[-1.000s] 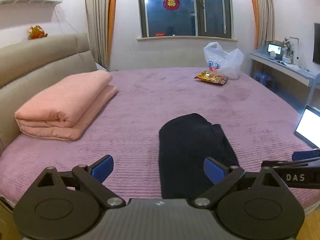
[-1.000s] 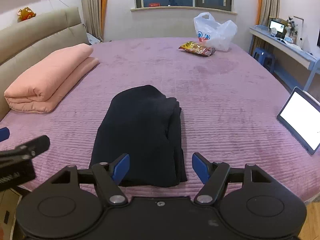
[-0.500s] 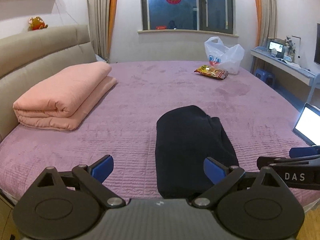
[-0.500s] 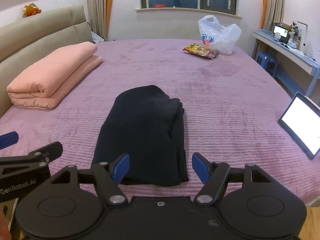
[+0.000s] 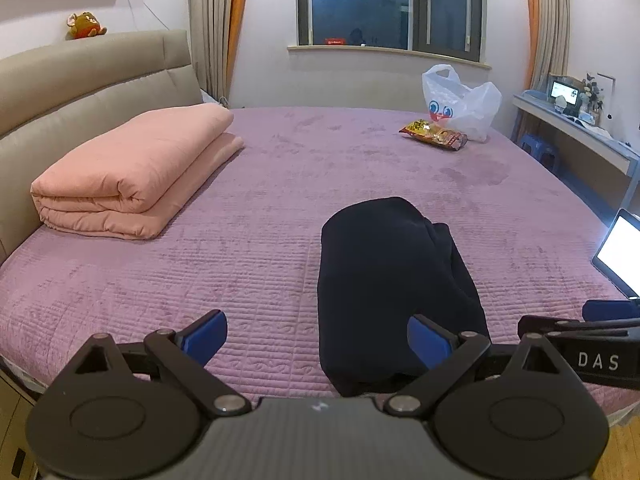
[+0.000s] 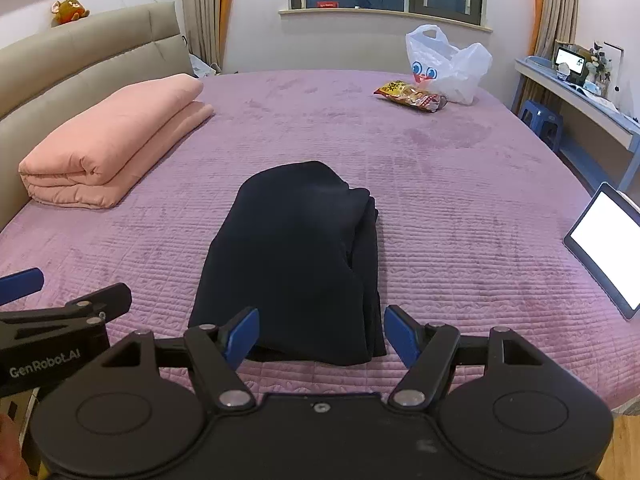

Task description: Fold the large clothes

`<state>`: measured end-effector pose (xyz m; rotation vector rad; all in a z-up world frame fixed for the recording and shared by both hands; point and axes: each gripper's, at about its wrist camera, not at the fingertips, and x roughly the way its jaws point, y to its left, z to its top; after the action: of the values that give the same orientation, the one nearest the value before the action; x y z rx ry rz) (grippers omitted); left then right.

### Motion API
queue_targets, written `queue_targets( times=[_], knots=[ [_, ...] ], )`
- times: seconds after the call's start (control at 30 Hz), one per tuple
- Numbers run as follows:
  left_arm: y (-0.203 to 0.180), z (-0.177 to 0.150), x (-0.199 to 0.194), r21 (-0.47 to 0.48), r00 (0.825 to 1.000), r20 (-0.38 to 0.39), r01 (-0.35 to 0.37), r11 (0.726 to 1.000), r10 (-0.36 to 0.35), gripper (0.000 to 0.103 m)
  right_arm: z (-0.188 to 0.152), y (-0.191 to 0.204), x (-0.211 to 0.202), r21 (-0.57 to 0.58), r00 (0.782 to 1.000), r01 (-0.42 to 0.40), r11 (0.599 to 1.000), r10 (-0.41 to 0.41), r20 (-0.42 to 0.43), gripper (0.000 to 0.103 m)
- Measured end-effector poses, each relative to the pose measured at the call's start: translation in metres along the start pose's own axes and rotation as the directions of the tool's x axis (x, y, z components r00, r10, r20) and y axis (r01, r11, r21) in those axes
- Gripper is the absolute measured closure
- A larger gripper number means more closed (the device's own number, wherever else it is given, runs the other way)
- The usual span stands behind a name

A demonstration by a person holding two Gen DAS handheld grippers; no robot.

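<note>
A dark navy garment (image 5: pixel 392 280) lies folded into a long narrow bundle on the purple bedspread (image 5: pixel 260 216); it also shows in the right wrist view (image 6: pixel 296 256). My left gripper (image 5: pixel 316 340) is open and empty above the bed's near edge, just left of the garment's near end. My right gripper (image 6: pixel 320 338) is open and empty, hovering before the garment's near end. Each gripper shows at the edge of the other's view.
A folded pink quilt (image 5: pixel 132 172) lies at the left by the beige headboard (image 5: pixel 80 80). A white plastic bag (image 5: pixel 460 100) and a snack packet (image 5: pixel 434 136) sit at the far right. A lit tablet (image 6: pixel 608 248) lies at the right edge. A desk (image 5: pixel 580 136) stands beyond.
Both grippers have drawn back and risen a little from the garment. Both stay open. The garment has not moved.
</note>
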<state>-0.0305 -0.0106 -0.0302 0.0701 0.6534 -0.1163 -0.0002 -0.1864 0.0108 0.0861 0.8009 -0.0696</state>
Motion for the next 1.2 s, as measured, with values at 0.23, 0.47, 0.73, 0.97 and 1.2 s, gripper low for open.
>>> queue_targets(
  times=[0.23, 0.47, 0.73, 0.97, 1.2],
  knots=[
    [0.002, -0.002, -0.001, -0.004, 1.000, -0.004, -0.009, 1.000, 0.009, 0.005, -0.002, 0.003, 0.001, 0.003, 1.000, -0.010, 1.000, 0.010, -0.012, 0.021],
    [0.001, -0.003, -0.001, 0.000, 1.000, -0.008, -0.016, 1.000, 0.016, 0.005, -0.003, 0.007, 0.000, -0.002, 1.000, -0.014, 1.000, 0.014, -0.016, 0.021],
    [0.001, -0.003, -0.001, 0.005, 1.000, -0.008, -0.017, 1.000, 0.017, 0.005, -0.002, 0.008, -0.001, -0.005, 1.000, -0.020, 1.000, 0.020, -0.018, 0.021],
    [0.002, -0.003, -0.002, 0.009, 1.000, -0.006, -0.022, 1.000, 0.022, 0.005, -0.002, 0.010, -0.001, -0.010, 1.000, -0.024, 1.000, 0.023, -0.019, 0.021],
    [0.007, -0.003, -0.009, -0.009, 0.997, 0.058, -0.048, 0.999, 0.049, 0.005, -0.003, 0.008, -0.002, -0.007, 0.999, -0.044, 0.999, 0.043, -0.023, 0.021]
  ],
)
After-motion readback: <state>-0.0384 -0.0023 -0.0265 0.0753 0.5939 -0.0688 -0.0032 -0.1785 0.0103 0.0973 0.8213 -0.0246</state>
